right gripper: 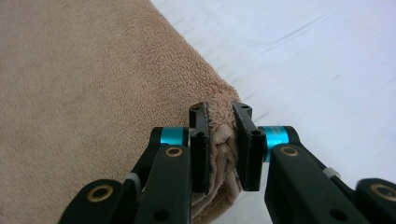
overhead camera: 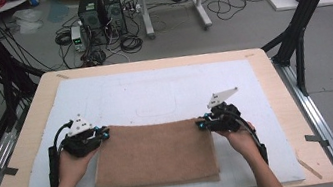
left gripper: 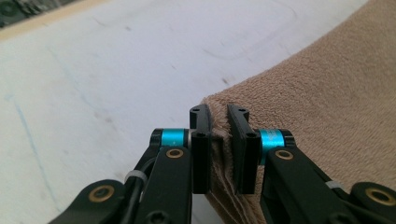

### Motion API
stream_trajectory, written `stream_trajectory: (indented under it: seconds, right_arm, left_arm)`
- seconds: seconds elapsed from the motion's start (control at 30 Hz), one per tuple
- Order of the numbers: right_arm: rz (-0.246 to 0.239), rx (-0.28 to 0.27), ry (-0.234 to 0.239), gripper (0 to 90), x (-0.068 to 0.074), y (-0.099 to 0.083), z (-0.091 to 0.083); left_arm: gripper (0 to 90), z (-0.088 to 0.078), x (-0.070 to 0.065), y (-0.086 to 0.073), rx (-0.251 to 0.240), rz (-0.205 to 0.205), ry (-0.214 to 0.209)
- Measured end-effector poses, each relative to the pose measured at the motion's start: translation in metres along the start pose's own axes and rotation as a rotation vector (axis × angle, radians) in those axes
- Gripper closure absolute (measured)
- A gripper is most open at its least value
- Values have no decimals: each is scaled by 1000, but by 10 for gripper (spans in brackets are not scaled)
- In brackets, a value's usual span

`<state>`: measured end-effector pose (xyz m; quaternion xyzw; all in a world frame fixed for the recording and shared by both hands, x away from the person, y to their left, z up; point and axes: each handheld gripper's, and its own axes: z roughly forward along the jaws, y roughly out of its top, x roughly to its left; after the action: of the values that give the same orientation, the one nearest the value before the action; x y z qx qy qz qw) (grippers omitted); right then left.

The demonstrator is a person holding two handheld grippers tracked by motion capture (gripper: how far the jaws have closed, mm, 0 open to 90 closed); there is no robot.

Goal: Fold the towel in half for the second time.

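Observation:
A folded tan towel [overhead camera: 156, 153] lies flat on the white mat [overhead camera: 154, 95] near the table's front edge. My left gripper [overhead camera: 105, 132] is at the towel's far left corner, and in the left gripper view the black jaws pinch the bunched layers of the towel [left gripper: 327, 102] at my left gripper [left gripper: 218, 122]. My right gripper [overhead camera: 200, 123] is at the far right corner. In the right gripper view the towel [right gripper: 84, 93] is squeezed between the jaws of my right gripper [right gripper: 219, 120], its edge folds crumpled there.
The mat covers most of a wooden table [overhead camera: 275, 86]. Behind the table, computer towers [overhead camera: 101, 12], cables and cardboard boxes sit on the floor. Black frame posts [overhead camera: 304, 16] stand at the right, and a metal rail [overhead camera: 329, 143] runs along the table's right side.

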<state>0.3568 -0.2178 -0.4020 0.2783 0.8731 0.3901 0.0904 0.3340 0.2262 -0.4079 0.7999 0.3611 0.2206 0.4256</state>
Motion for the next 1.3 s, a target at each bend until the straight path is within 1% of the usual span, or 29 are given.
stream_trajectory:
  seconds: [0.07, 0.1, 0.17, 0.27, 0.3, 0.33, 0.37, 0.4, 0.43, 0.47, 0.5, 0.53, 0.57, 0.6, 0.63, 0.67, 0.7, 0.73, 0.8, 0.83, 0.87, 0.9, 0.97, 1.03, 1.1, 1.17, 1.2, 1.3]
  right_arm:
    - [4, -9, -16, 782, -10, 12, 0]
    - [0, -11, -23, 781, -13, 17, 0]
    - [3, -20, -43, 781, -22, 29, 0]
    - [1, -21, -71, 781, -34, 46, -2]
    - [0, -24, -85, 781, -41, 53, -3]
    - [5, -27, -95, 780, -45, 58, -3]
    - [16, -38, -109, 768, -52, 65, -4]
    - [24, -50, -125, 730, -58, 70, -5]
    - [41, -57, -143, 621, -61, 73, -5]
    - [59, -68, -174, 549, -65, 76, -4]
    - [79, -73, -171, 546, -69, 78, -4]
    - [84, -77, -166, 545, -72, 77, -3]
    - [83, -61, -165, 535, -72, 76, -2]
    - [81, -54, -163, 531, -71, 74, 0]
    - [77, -51, -159, 531, -70, 71, 1]
    - [79, -43, -151, 518, -69, 68, 2]
    - [90, -23, -140, 490, -69, 67, 4]
    - [100, 1, -124, 479, -68, 65, 6]
    - [101, 13, -109, 458, -64, 65, 7]
    - [91, 3, -114, 461, -61, 65, 6]
    - [69, -30, -131, 465, -56, 64, 5]
    - [64, -43, -138, 460, -53, 64, 3]
    - [80, -51, -126, 442, -50, 63, 2]
    - [76, -60, -136, 422, -46, 60, 0]
    - [85, -72, -133, 405, -43, 58, -2]
    - [85, -78, -138, 369, -39, 55, -4]
    - [93, -81, -139, 356, -37, 53, -5]
    - [96, -83, -145, 316, -33, 49, -6]
  left_arm:
    - [801, 5, 8, 9, -12, -22, 20]
    - [801, 8, 13, 16, -23, -41, 26]
    - [802, 11, 20, 26, -34, -51, 35]
    - [804, 17, 30, 48, -53, -53, 58]
    - [804, 19, 32, 53, -60, -52, 65]
    - [803, 22, 36, 62, -71, -60, 70]
    - [800, 25, 40, 68, -77, -61, 81]
    - [781, 28, 43, 71, -70, -56, 95]
    - [706, 32, 47, 75, -52, -74, 127]
    - [596, 35, 51, 76, -45, -103, 148]
    - [547, 36, 55, 75, -44, -121, 136]
    - [566, 36, 57, 73, -39, -138, 118]
    - [566, 36, 57, 71, -27, -135, 110]
    - [565, 36, 57, 67, -15, -122, 100]
    - [565, 34, 56, 63, -11, -116, 99]
    - [562, 33, 55, 61, -16, -118, 94]
    - [562, 32, 54, 56, -24, -124, 85]
    - [562, 31, 53, 52, -19, -124, 78]
    - [549, 29, 52, 49, 10, -121, 57]
    - [543, 27, 50, 47, 1, -108, 59]
    - [544, 24, 48, 45, -13, -103, 61]
    - [543, 22, 47, 44, -21, -107, 53]
    - [521, 18, 45, 42, -22, -104, 41]
    - [504, 14, 42, 41, -29, -104, 27]
    - [479, 11, 39, 39, -35, -97, 18]
    - [465, 8, 37, 38, -32, -99, 10]
    - [453, 7, 37, 37, -25, -98, 7]
    - [417, 3, 34, 34, -28, -100, -8]
